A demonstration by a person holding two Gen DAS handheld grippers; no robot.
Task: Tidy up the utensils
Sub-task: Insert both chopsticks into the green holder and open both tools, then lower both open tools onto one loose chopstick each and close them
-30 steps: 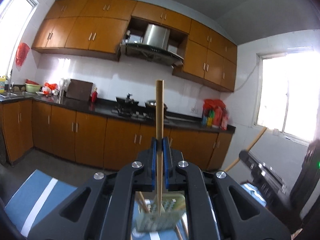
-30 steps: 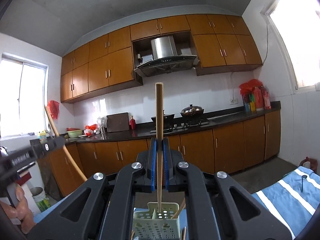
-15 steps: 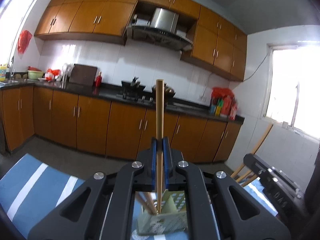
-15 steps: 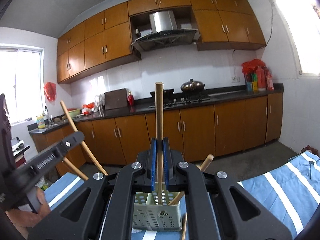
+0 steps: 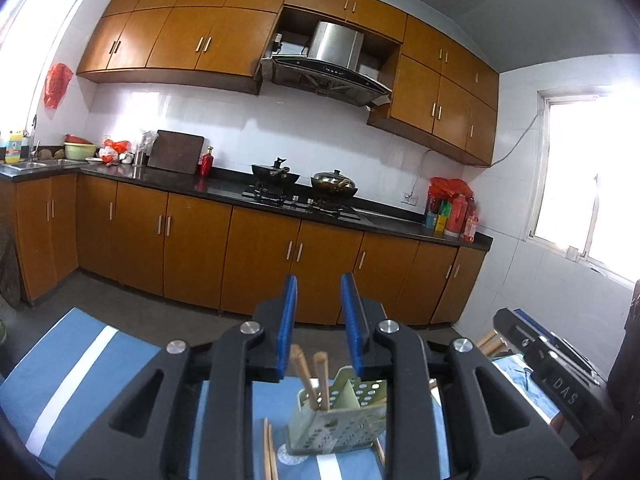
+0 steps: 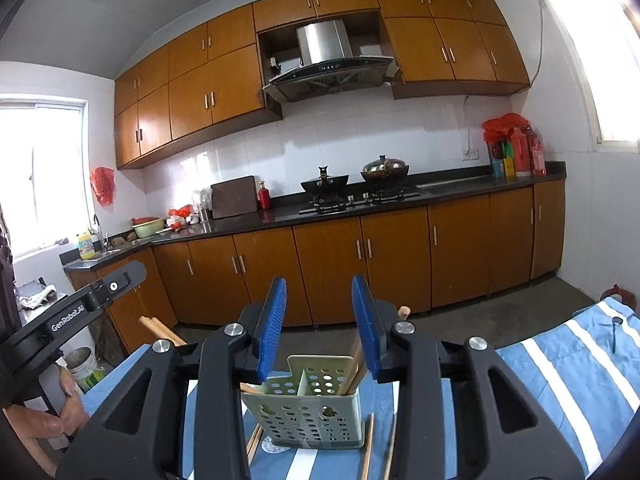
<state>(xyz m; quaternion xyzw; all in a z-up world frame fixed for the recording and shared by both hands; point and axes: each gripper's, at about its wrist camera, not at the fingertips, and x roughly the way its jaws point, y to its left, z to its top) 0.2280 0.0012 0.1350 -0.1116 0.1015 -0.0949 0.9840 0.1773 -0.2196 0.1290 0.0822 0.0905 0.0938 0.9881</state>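
Note:
A pale green perforated utensil holder (image 5: 338, 416) (image 6: 310, 404) stands on a blue-and-white striped cloth (image 5: 72, 364) (image 6: 560, 380). Wooden chopsticks (image 5: 310, 376) (image 6: 354, 364) stand in its compartments. More chopsticks (image 5: 269, 450) (image 6: 368, 446) lie on the cloth beside it. My left gripper (image 5: 318, 320) is open and empty, just above and behind the holder. My right gripper (image 6: 319, 320) is open and empty above the holder. The left gripper's body (image 6: 72, 316) shows at the left of the right wrist view.
Kitchen cabinets (image 5: 260, 256) and a dark counter with a stove (image 6: 352, 196) run along the far wall. The right gripper's body (image 5: 556, 372) is at the right edge of the left wrist view. A small dark utensil (image 6: 616, 332) lies at the cloth's right end.
Both grippers held a chopstick upright between shut jaws; both have opened, and the chopsticks now stand in the holder. Both views have tilted down slightly.

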